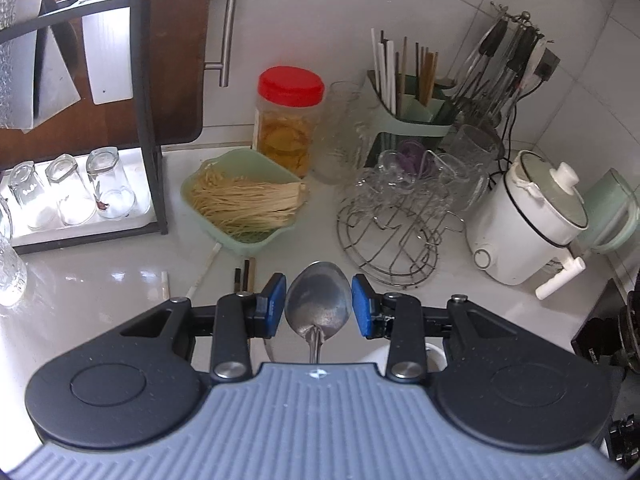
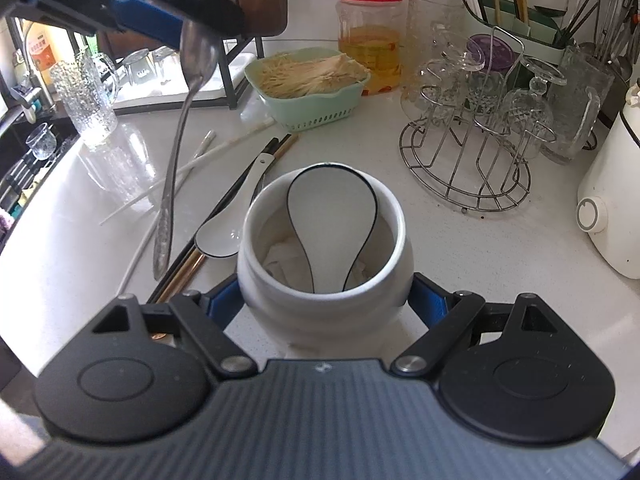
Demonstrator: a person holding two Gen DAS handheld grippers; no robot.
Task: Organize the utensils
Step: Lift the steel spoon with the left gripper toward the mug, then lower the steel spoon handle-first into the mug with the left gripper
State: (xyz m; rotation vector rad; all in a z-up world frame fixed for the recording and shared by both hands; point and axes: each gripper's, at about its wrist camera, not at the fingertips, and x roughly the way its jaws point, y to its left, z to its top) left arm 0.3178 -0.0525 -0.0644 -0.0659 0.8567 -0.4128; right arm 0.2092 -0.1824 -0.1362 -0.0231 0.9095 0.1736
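A metal spoon (image 1: pixel 318 308) sits bowl-first between the blue pads of my left gripper (image 1: pixel 319 300), which is shut on it. In the right wrist view that left gripper (image 2: pixel 188 28) is at the upper left, above the counter, and the metal spoon's handle (image 2: pixel 172 184) hangs down from it. My right gripper (image 2: pixel 326 300) is shut on a white ceramic jar (image 2: pixel 280 300) standing on the counter. A black-rimmed white ceramic spoon (image 2: pixel 332 216) stands inside the jar. Another ceramic spoon (image 2: pixel 218 236), black chopsticks (image 2: pixel 228 196) and white chopsticks (image 2: pixel 200 160) lie left of the jar.
A green basket of noodles (image 2: pixel 316 108), a red-lidded jar (image 2: pixel 370 36) and a wire rack of glasses (image 2: pixel 468 148) stand behind. A white cooker (image 2: pixel 608 208) is at the right, a chopstick holder (image 1: pixel 404 100) at the back wall, a glass mug (image 2: pixel 86 100) and sink at the left.
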